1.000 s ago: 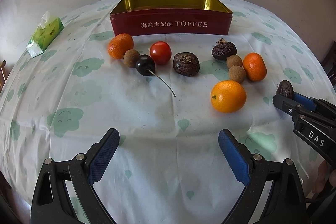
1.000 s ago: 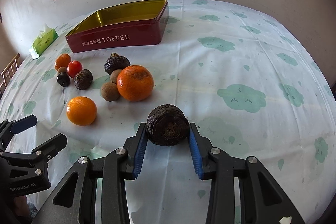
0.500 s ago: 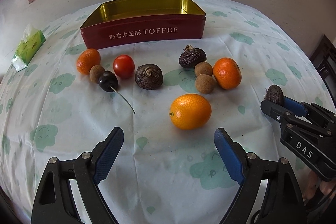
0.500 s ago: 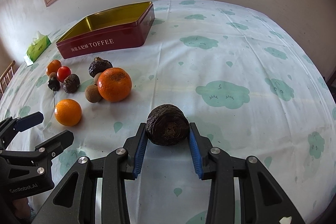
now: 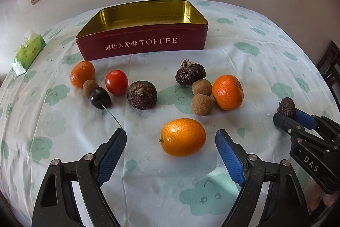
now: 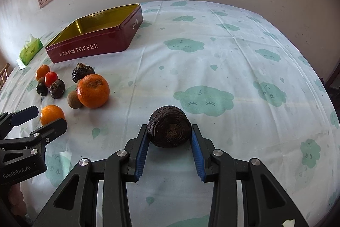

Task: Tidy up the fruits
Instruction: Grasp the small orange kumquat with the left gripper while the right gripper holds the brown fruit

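Toward the far left part of the table, w/ its cloud-print cloth, sits the red toffee tin, lid off, gold inside, nothing in it yet. Tissue pack lies by the left edge.

Fruit is all loose on the cloth in front of the tin. Biggest: the mandarin on the right of the group, a smaller one at the left, and the oval kumquat-like orange nearest the cam. Then tomato, two wrinkled dark fruits, two longans touching the mandarin, a third by the dark cherry w/ its long stem.

Left gripper: fingers apart, nothing pinched, have just been narrowing; the oval orange sits just ahead, roughly betw. the tips. Judged light, firm, waxy peel so a bit slippery; take it across the short axis at the widest part, gentle squeeze.

Right gripper: fingers clamped on a third dark wrinkled fruit, over the table's mid-right, well apart from the tin. Looks dry, hard-shelled, rough, so prob. grips well.
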`<act>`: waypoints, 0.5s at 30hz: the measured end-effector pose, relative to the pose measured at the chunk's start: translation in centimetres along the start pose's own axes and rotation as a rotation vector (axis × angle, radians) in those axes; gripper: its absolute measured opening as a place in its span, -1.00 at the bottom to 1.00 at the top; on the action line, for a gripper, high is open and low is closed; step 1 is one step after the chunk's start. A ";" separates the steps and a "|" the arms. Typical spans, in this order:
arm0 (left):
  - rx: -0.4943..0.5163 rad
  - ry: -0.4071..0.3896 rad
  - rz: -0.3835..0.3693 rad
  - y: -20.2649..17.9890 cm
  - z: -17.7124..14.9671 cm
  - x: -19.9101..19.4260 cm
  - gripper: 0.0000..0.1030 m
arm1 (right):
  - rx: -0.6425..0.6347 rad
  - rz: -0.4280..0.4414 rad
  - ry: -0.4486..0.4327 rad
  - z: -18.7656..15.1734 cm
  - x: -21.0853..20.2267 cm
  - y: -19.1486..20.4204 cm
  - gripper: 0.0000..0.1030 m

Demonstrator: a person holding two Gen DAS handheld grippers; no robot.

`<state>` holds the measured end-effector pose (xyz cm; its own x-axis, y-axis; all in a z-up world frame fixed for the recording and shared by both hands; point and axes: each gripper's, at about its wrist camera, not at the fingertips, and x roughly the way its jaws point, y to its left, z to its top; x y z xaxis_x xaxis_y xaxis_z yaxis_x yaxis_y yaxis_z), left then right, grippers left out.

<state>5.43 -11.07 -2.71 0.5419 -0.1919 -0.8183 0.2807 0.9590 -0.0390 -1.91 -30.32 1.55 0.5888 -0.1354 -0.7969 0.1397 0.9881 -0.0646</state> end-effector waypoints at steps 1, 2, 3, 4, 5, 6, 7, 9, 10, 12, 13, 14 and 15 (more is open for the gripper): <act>0.002 0.004 -0.003 -0.1 0.0 0.2 0.64 | 0.000 -0.001 -0.001 0.0 0.0 0.0 -0.31; 0.004 0.008 -0.004 -0.1 0.1 0.4 0.63 | 0.001 -0.001 -0.002 0.0 0.0 -0.1 -0.30; 0.005 0.010 -0.004 -0.2 0.1 0.6 0.62 | 0.000 -0.002 -0.003 -0.1 0.0 -0.1 -0.30; 0.007 0.013 -0.004 -0.3 0.2 0.8 0.57 | 0.000 -0.003 -0.004 0.0 0.0 0.0 -0.30; 0.009 0.017 -0.005 -0.4 0.2 0.9 0.50 | 0.003 -0.002 -0.004 -0.1 0.0 -0.1 -0.30; 0.012 0.020 -0.005 -0.5 0.3 1.1 0.46 | 0.004 -0.002 -0.005 -0.1 -0.1 -0.1 -0.30; 0.013 0.025 -0.003 -0.5 0.3 1.3 0.40 | 0.004 -0.002 -0.005 -0.1 -0.1 -0.1 -0.30; 0.017 0.017 -0.002 -0.6 0.3 1.3 0.37 | 0.006 -0.001 -0.005 -0.1 -0.1 -0.1 -0.30; 0.016 0.020 -0.005 -0.5 0.3 1.3 0.37 | 0.005 -0.002 -0.004 -0.1 -0.1 -0.1 -0.30; 0.016 0.018 -0.009 -0.5 0.3 1.3 0.37 | 0.006 -0.002 -0.005 -0.1 -0.1 -0.1 -0.30; 0.017 0.017 -0.009 -0.4 0.2 1.2 0.35 | 0.006 -0.002 -0.005 -0.2 -0.1 -0.1 -0.30; 0.021 0.015 -0.006 -0.4 0.2 1.2 0.31 | 0.007 -0.002 -0.006 -0.2 -0.1 -0.1 -0.30; 0.025 0.013 -0.004 -0.4 0.1 1.2 0.28 | 0.007 -0.003 -0.007 -0.2 -0.1 -0.1 -0.30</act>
<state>6.07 -11.74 -3.59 0.5309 -0.1926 -0.8253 0.3028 0.9527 -0.0276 -2.16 -30.39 1.53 0.5944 -0.1385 -0.7922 0.1470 0.9872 -0.0623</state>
